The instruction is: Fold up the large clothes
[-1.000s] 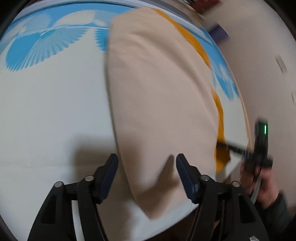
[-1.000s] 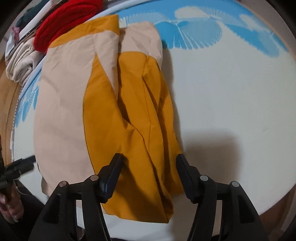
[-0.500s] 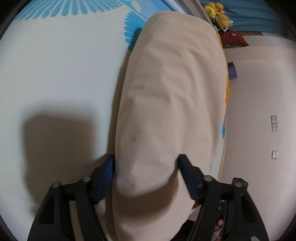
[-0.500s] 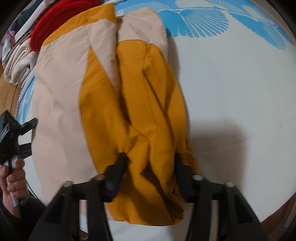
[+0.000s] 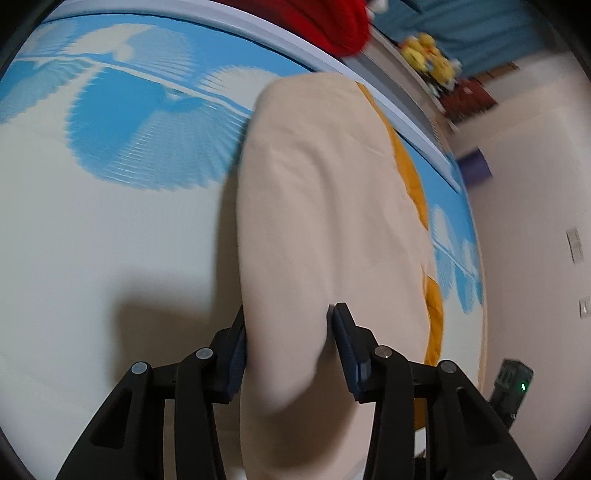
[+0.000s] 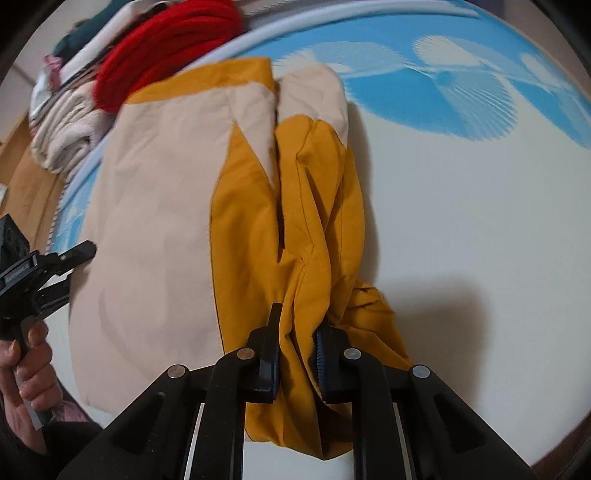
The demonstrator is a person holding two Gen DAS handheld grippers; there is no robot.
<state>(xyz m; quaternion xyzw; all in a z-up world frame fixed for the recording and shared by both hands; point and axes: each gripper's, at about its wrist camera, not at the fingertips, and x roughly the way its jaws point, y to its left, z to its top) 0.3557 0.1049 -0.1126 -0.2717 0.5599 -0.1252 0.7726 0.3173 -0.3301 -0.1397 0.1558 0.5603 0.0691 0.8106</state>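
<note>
Jaws of both grippers closing on the garment (image 6: 155, 206); writing seemingly none legible.

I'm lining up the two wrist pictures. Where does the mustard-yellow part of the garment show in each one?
Left wrist view: the mustard-yellow part is only a thin strip along the right edge of the beige panel.
Right wrist view: the mustard-yellow part fills the centre, bunched between the closing fingers of the right hand-held gripper.
Shared landmark: the red fabric beyond the garment's far end.
</note>
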